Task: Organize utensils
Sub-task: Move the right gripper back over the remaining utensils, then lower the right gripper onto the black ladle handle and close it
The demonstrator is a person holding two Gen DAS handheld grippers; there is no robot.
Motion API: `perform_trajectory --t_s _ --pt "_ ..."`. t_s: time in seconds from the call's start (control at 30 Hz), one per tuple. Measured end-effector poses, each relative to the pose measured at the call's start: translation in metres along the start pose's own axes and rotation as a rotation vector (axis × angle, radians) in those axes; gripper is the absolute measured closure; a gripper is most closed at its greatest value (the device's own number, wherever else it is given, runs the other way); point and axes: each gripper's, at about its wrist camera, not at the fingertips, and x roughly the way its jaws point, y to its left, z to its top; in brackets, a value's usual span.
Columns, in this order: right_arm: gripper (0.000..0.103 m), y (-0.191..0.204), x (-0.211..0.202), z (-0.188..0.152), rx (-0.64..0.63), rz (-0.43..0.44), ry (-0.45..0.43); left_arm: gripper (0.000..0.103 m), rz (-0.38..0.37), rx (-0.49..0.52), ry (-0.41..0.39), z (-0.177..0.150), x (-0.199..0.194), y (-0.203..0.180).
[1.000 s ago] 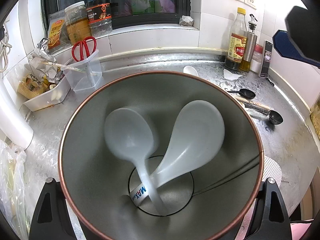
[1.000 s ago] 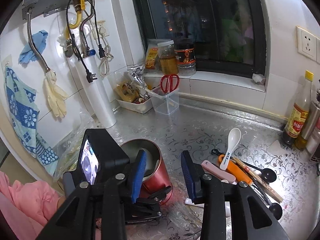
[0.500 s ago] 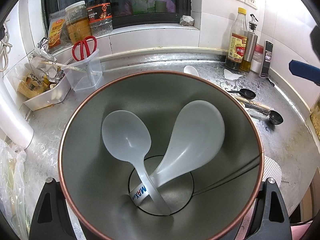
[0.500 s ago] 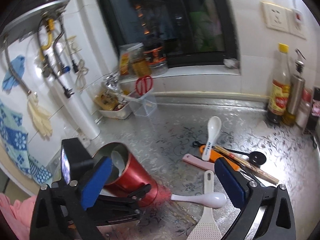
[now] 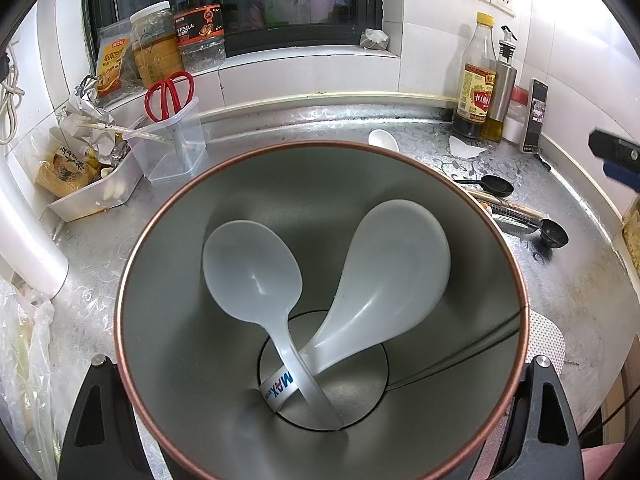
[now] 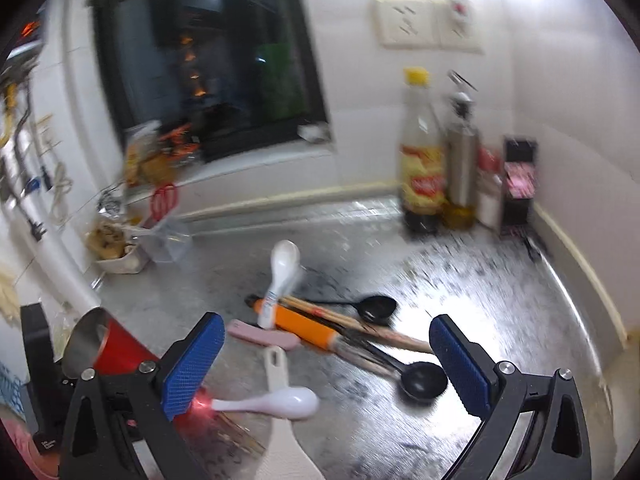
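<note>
White plastic, next candidate: small white spoon (image 6: 280, 401) lies flat on the steel counter (image 6: 460, 280), directly below and between the right gripper's blue pads (image 6: 192, 364).
Long axis: roughly left-right in the right wrist view; bowl toward the right, handle tip toward the left pad, crossing over the handle of the white rice paddle (image 6: 276, 412).
Right gripper (image 6: 326, 368): jaws spread wide, nothing between them, pads clear of every utensil; view blurred.
Nearer hand: the right; judged best placed for the pick.
Approach note: pads stand at either end of the spoon, so the wrist probably has to turn to close across the handle.
Remaining pile: labelled white spoon (image 6: 282, 276), orange-handled tool (image 6: 304, 328), pink handle (image 6: 264, 334), chopsticks (image 6: 352, 322), two black spoons (image 6: 422, 378), just beyond.
Destination: red cup (image 6: 108, 350), at left, near the spoon.
Left gripper (image 5: 320, 420): clamped on the cup's wall (image 5: 168, 340).
Cup contents: two white spoons (image 5: 384, 272) handle-down, handles crossed.
</note>
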Motion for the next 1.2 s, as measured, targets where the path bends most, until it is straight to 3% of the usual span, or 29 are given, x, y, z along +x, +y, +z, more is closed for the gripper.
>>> perform_trajectory --t_s 0.37,0.6,0.67,0.77,0.93,1.2 --pt "0.000 -0.089 0.021 -0.028 0.232 -0.158 0.105 0.013 0.008 -0.001 0.005 -0.001 0.000 0.000" --pt "0.000 -0.111 0.042 -0.060 0.303 -0.145 0.187 0.012 0.017 0.002 0.011 0.000 0.000 -0.001" --pt "0.004 -0.110 0.044 -0.065 0.299 -0.138 0.193 0.012 0.018 0.001 0.012 0.000 0.001 -0.001" --pt "0.018 -0.108 0.048 -0.065 0.297 -0.122 0.187 0.012 0.019 0.000 0.013 0.000 0.000 -0.001" --pt "0.048 -0.105 0.057 -0.064 0.308 -0.086 0.199 0.012 0.021 0.000 0.013 0.000 0.000 0.000" --pt "0.067 -0.106 0.069 -0.065 0.344 -0.046 0.217 0.012 0.026 0.000 0.015 0.000 0.000 0.000"
